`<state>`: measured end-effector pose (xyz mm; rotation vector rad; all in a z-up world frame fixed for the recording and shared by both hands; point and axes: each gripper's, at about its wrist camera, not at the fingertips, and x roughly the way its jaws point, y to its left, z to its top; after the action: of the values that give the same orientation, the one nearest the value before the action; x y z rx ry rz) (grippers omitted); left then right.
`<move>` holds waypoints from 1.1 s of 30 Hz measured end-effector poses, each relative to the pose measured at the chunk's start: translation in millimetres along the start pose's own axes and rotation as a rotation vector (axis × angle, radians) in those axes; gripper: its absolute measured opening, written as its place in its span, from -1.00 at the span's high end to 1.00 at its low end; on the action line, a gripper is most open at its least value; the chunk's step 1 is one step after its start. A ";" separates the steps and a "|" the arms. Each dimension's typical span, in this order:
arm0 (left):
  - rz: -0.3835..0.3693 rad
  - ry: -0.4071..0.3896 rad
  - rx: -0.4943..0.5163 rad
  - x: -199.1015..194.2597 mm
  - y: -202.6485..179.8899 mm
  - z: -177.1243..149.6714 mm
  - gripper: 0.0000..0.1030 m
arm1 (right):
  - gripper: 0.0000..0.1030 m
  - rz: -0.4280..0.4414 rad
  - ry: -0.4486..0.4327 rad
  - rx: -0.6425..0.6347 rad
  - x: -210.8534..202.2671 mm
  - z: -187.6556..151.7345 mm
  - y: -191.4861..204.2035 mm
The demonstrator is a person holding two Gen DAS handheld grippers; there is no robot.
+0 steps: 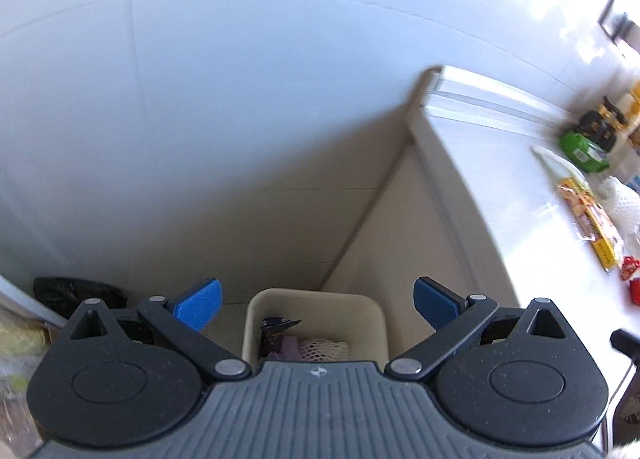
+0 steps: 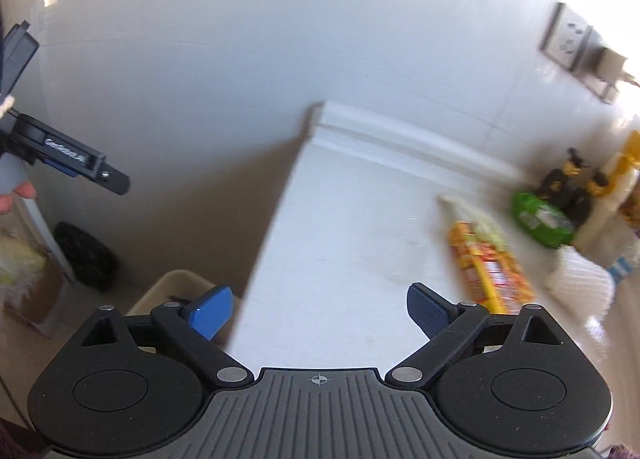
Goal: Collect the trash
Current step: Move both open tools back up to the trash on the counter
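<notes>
A beige trash bin (image 1: 316,301) stands on the floor beside the white counter (image 1: 500,195); it holds a dark wrapper, a purple scrap and a white foam net. My left gripper (image 1: 318,305) is open and empty, above the bin. My right gripper (image 2: 320,311) is open and empty over the counter's left edge (image 2: 340,243); the bin's corner (image 2: 168,287) shows at its left. On the counter lie a yellow-orange snack wrapper (image 2: 486,263), also in the left wrist view (image 1: 590,219), a green packet (image 2: 540,217), white foam netting (image 2: 580,279) and small red wrappers (image 1: 630,279).
A black bag (image 1: 76,293) lies on the floor at the left by the wall, next to a cardboard box (image 2: 28,291). Dark and yellow bottles (image 2: 576,183) stand at the counter's back right. A wall socket (image 2: 572,39) with a plug is above them.
</notes>
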<state>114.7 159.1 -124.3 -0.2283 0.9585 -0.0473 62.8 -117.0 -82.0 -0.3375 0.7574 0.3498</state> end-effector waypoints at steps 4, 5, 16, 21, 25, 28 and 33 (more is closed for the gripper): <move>-0.040 -0.003 0.067 4.3 -30.6 10.4 -0.99 | -0.88 -0.071 -0.014 0.056 -6.4 -14.2 -40.0; -0.053 -0.001 0.096 7.5 -40.2 14.5 -0.99 | -0.88 -0.086 -0.014 0.071 -7.2 -17.9 -49.7; -0.248 -0.035 0.341 43.6 -164.5 72.8 -0.99 | -0.88 -0.202 -0.010 0.188 19.6 -46.4 -144.3; -0.317 -0.029 0.357 68.8 -218.1 95.4 -0.88 | -0.88 -0.207 -0.001 0.187 44.7 -45.7 -160.6; -0.412 0.021 0.247 91.7 -238.2 117.3 -0.67 | -0.88 -0.193 0.013 0.178 59.4 -43.6 -165.4; -0.467 0.082 0.148 107.3 -243.9 128.5 -0.51 | -0.88 -0.171 0.023 0.174 67.6 -42.8 -167.0; -0.512 0.170 0.005 138.9 -247.6 134.6 -0.26 | -0.88 -0.092 0.055 0.224 83.2 -42.6 -178.2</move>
<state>319.5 -78.7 -108.8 -0.4662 1.0481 -0.5457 168.7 -277.9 -140.1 -0.1703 0.8232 0.1667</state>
